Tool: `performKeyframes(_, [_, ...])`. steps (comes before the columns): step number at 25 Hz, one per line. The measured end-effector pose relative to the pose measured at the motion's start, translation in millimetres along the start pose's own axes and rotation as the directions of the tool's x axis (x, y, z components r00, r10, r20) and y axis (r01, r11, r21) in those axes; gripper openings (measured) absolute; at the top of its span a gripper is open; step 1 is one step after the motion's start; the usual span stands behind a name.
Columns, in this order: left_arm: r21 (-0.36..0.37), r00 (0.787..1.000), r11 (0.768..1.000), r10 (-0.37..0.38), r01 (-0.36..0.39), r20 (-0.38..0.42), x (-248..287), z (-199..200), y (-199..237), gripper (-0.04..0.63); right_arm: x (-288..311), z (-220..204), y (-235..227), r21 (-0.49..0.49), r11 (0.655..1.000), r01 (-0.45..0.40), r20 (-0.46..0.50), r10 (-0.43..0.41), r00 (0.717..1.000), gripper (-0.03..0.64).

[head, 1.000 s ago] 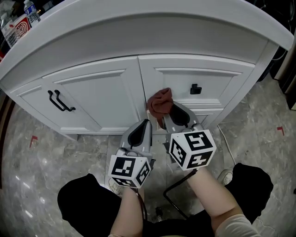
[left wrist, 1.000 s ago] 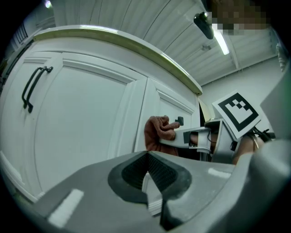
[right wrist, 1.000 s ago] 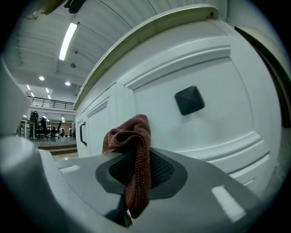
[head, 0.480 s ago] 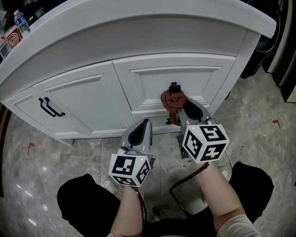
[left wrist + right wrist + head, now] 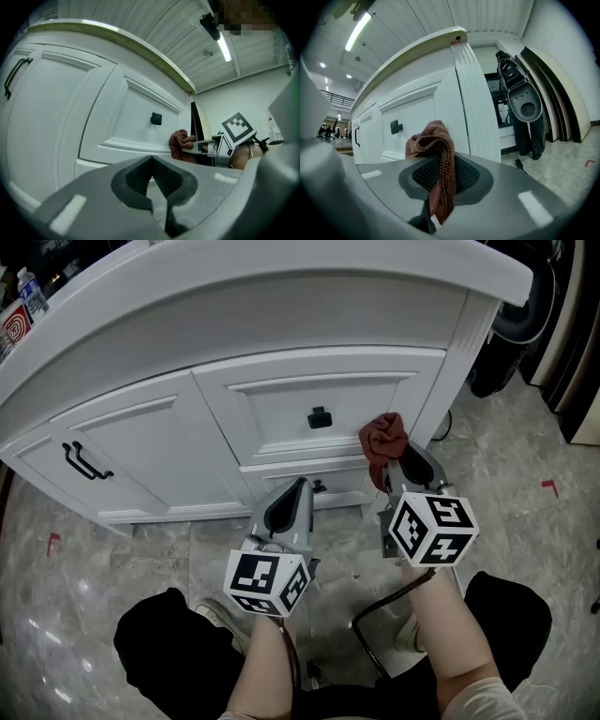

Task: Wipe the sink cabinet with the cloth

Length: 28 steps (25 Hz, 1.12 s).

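Note:
The white sink cabinet (image 5: 281, 418) fills the top of the head view, with a curved countertop above panelled fronts. My right gripper (image 5: 396, 465) is shut on a reddish-brown cloth (image 5: 384, 441), which is pressed against the right part of the drawer front, right of its square black knob (image 5: 320, 417). In the right gripper view the cloth (image 5: 435, 159) is bunched at the fingertips and hangs between the jaws, close to the cabinet's right corner post (image 5: 476, 108). My left gripper (image 5: 292, 491) is shut and empty, held low in front of the cabinet base. From its own view the cloth (image 5: 182, 145) shows to the right.
A black bar handle (image 5: 82, 463) is on the left door. A dark appliance (image 5: 522, 103) stands just right of the cabinet, with a cable on the grey marbled floor (image 5: 525, 531). The person's knees (image 5: 169, 643) are at the bottom of the head view.
The right gripper has slid the cloth rightward along the cabinet front, from the gap between the doors, past the black knob, to the drawer's right end. The left gripper has stayed put.

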<state>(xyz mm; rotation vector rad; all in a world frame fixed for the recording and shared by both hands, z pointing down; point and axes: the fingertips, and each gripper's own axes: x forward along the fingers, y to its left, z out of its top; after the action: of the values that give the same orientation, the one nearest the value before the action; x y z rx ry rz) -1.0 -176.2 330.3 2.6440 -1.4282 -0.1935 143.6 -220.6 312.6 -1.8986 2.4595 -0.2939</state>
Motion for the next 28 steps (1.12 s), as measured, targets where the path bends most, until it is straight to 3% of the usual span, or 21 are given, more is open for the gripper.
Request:
performKeyframes(6, [0.024, 0.999, 0.999, -0.038, 0.039, -0.028, 10.7, -7.5, -23.3, 0.0, -11.7, 0.8, -34.8, 0.048, 0.995, 0.089, -0.008, -0.089, 0.996, 0.094])
performKeyframes(9, [0.026, 0.998, 0.999, -0.041, 0.042, -0.037, 9.6, -10.8, -21.8, 0.0, -21.6, 3.6, -53.6, 0.042, 0.982, 0.183, 0.012, -0.183, 0.983, 0.092])
performKeyframes(11, [0.024, 0.998, 0.999, -0.032, 0.033, -0.048, 6.6, -16.4, -14.5, 0.0, -23.8, -0.3, -50.5, 0.039, 0.981, 0.188, 0.026, -0.189, 0.982, 0.091])
performKeyframes(17, [0.008, 0.996, 0.999, 0.048, -0.048, -0.08, -16.1, -31.8, 29.7, 0.0, -2.8, -51.0, 44.6, -0.03, 0.999, -0.044, -0.025, 0.043, 0.999, 0.091])
performKeyframes(24, [-0.008, 0.977, 0.982, 0.188, -0.19, -0.098, -56.5, -39.7, 95.1, 0.0, 33.7, -107.5, 149.3, 0.008, 0.973, -0.232, -0.088, 0.232, 0.969, 0.092])
performKeyframes(28, [-0.003, 0.971, 0.976, 0.217, -0.219, -0.102, -68.8, -42.0, 118.2, 0.0, 50.4, -130.7, 184.5, 0.006, 0.958, -0.286, -0.119, 0.285, 0.951, 0.092])
